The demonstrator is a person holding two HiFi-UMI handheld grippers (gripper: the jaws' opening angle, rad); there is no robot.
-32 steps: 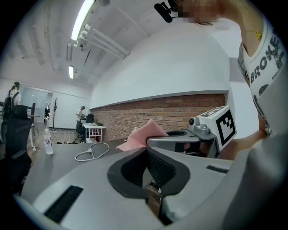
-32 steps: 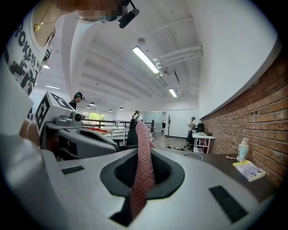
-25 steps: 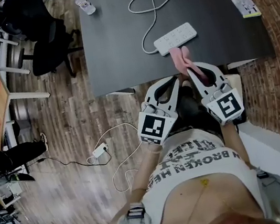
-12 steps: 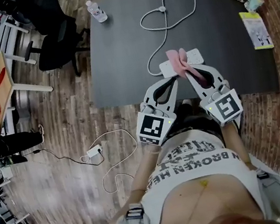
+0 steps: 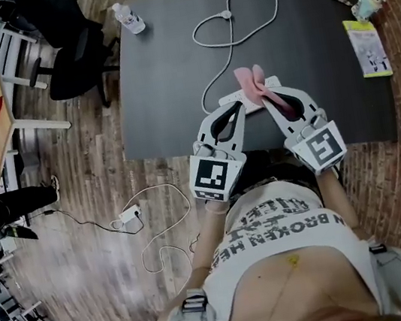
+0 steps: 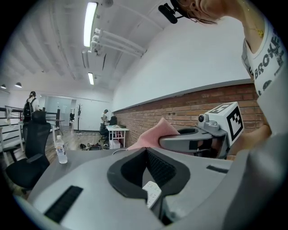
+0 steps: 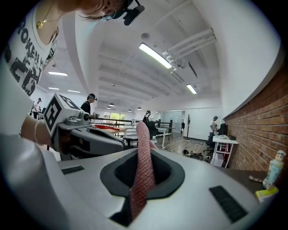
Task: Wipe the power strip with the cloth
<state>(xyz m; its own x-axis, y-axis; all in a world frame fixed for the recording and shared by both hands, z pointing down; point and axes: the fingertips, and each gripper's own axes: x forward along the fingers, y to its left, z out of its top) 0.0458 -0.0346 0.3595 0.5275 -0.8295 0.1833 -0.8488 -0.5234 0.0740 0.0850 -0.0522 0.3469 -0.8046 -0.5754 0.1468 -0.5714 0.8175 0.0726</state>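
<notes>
Both grippers at the near edge of the dark table, cloth over the power strip.

Left of centre, your left gripper (image 5: 240,108) has its jaws pressed together with nothing between them, its tips right beside the power strip (image 5: 273,83). The strip lies mid-frame near the front edge of the table (image 5: 163,71), and its white cable (image 5: 230,17) loops toward the top. Just to the right, your right gripper (image 5: 263,99) is clamped on the pink cloth (image 5: 251,79), which sticks out past the jaws and overlaps the strip; you cannot tell whether they touch.
</notes>
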